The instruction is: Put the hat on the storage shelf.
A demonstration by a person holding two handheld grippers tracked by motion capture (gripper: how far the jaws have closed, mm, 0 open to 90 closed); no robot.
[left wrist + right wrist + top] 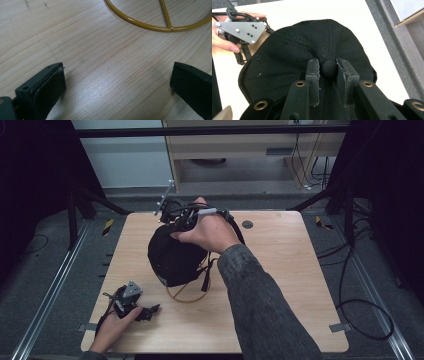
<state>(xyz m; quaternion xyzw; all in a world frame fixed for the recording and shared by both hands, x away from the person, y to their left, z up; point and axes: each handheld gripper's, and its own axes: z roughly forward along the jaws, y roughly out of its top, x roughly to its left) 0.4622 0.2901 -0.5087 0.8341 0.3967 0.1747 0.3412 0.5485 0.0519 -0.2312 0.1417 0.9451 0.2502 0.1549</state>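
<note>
Wooden table (280,270): one black cap (294,57), button between right gripper (328,68) jaws; left gripper (117,82) jaws wide, empty.

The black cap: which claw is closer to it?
Right. The right claw is shut on the black cap's top button; the left claw rests open on the table, apart from it.

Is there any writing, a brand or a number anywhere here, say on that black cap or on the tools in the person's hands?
No readable text in any view.
Black cap: plain fabric with stitching and eyelets, no logo or label on the visible side.
Grey plate on the left gripper: screws and holes, no lettering.
Yellow wire stand and wooden table: unmarked.
Black-and-yellow striped floor tape: a hazard pattern, no words.
</note>
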